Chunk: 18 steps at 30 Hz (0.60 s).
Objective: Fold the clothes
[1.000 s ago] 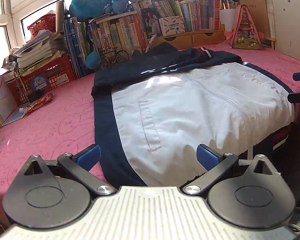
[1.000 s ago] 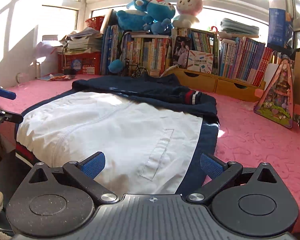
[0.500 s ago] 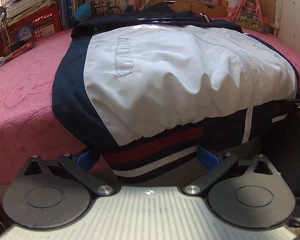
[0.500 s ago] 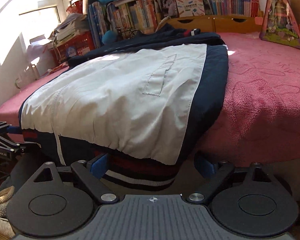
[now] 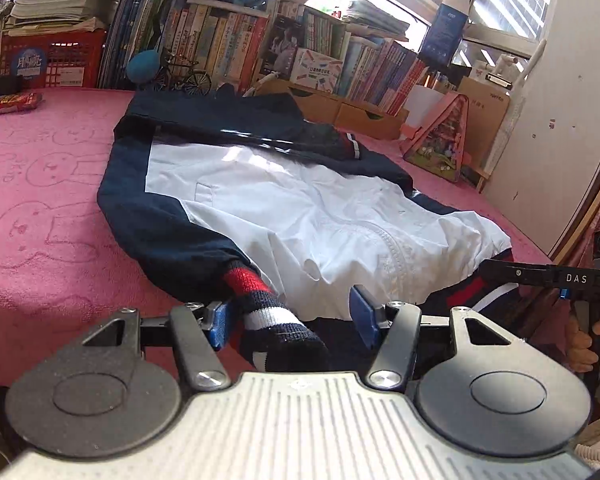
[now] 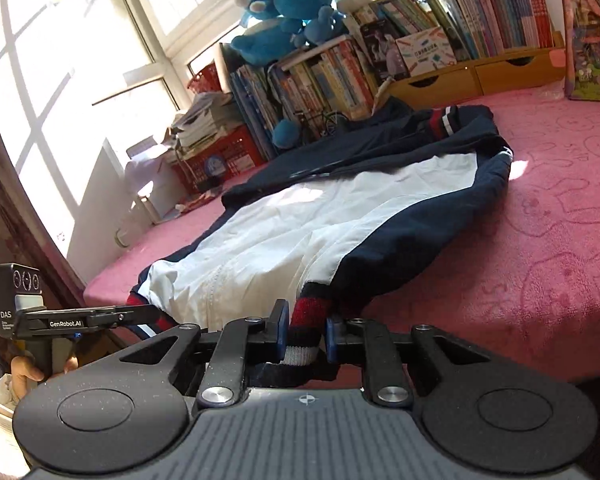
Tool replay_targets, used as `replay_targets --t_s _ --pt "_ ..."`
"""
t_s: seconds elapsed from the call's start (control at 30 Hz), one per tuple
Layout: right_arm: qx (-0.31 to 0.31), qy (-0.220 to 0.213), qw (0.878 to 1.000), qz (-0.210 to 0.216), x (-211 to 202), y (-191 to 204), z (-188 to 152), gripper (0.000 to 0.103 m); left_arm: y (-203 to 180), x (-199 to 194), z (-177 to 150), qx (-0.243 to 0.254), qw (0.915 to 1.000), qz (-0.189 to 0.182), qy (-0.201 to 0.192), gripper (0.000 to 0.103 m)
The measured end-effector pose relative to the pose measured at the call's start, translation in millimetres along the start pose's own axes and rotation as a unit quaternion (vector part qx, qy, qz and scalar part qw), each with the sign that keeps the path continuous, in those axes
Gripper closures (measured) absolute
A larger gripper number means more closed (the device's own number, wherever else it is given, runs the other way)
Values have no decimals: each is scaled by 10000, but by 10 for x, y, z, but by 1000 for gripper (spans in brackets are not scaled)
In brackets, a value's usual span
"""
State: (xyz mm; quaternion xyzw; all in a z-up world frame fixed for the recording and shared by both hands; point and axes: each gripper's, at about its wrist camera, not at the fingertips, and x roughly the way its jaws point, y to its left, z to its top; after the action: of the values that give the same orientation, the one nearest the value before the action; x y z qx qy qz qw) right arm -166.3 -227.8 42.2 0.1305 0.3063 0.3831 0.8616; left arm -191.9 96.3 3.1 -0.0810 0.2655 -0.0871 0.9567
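Jacket [image 5: 308, 216] showing white front panels with navy sides and shoulders; ribbed hem [image 6: 306, 330] banding red, navy, white. Bedspread [image 5: 48, 184] lying pink, embossed with cartoon outlines. Gripper pads [image 5: 362, 314] showing blue on black arms. Plush toys [image 6: 288, 8] sitting blue and white.

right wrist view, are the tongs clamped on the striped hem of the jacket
Yes, the right tongs are shut on the red, white and navy striped hem of the jacket, with both blue pads pressing the knit.
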Motion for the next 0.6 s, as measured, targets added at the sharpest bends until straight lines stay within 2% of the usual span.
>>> replay_targets --t_s 0.1,0.17,0.23,0.4,0.5,0.57,0.6 --pt "-47 -163 9998 104 351 67 448 86 -131 103 310 384 9986 -26 -366 44" --pt "-157 -172 9997 -27 649 67 739 86 -198 213 516 625 9963 4 -595 37" --pt "-238 -147 9993 -234 962 40 995 86 -214 409 683 842 9936 224 -723 29" --pt "287 65 9974 -653 1656 -338 1290 86 -68 1015 928 890 9922 810 -313 30" --pt "674 -4 9953 -700 1734 -590 1351 84 80 1241 924 753 9924 977 -37 30" --pt "625 -90 9952 -743 1655 -681 1362 78 159 1322 919 680 9920 1064 62 30" --pt "437 -149 9960 -769 1566 -690 1363 70 199 1363 916 644 9917 1108 111 30"
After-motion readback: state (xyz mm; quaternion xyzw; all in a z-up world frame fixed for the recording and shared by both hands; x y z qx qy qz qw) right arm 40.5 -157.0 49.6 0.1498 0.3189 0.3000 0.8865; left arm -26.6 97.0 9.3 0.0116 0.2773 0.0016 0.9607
